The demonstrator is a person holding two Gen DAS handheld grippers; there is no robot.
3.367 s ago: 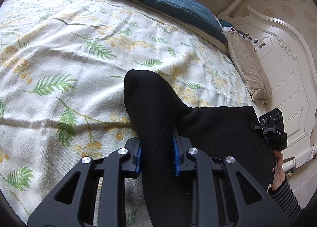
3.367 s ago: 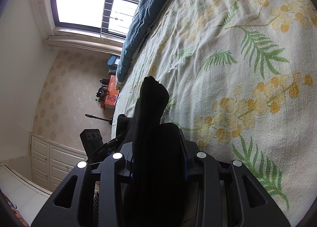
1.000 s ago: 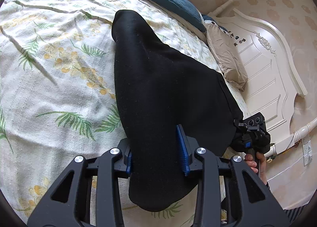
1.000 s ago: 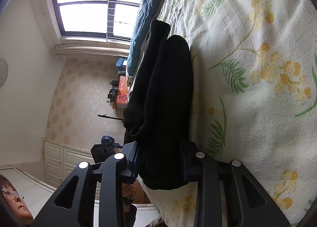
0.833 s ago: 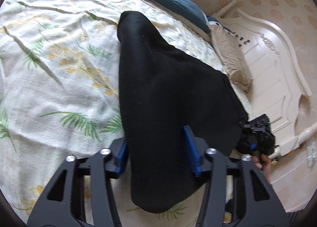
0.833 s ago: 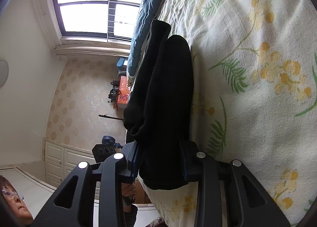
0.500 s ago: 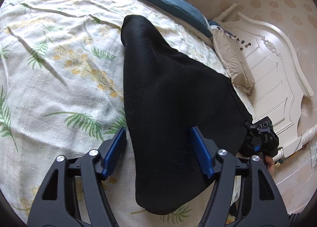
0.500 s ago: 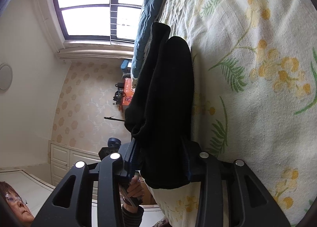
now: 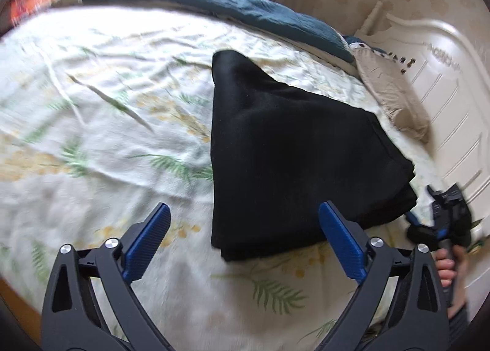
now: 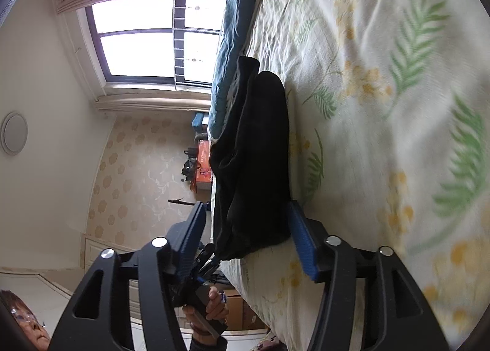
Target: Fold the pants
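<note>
Bed: floral cream bedsheet (image 9: 92,136) carries everything.
Pants: black fabric pants (image 9: 284,152), folded stack, lying near the bed's edge.
Left tool (image 9: 243,242): now wide open, released.
Right tool (image 10: 248,237): has opened too, empty, jaws straddling the stack; fold seems finished.

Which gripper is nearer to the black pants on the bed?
Right. The right gripper straddles the edge of the black pants, fingers open either side. The left gripper is open too, drawn back with bedsheet between.
</note>
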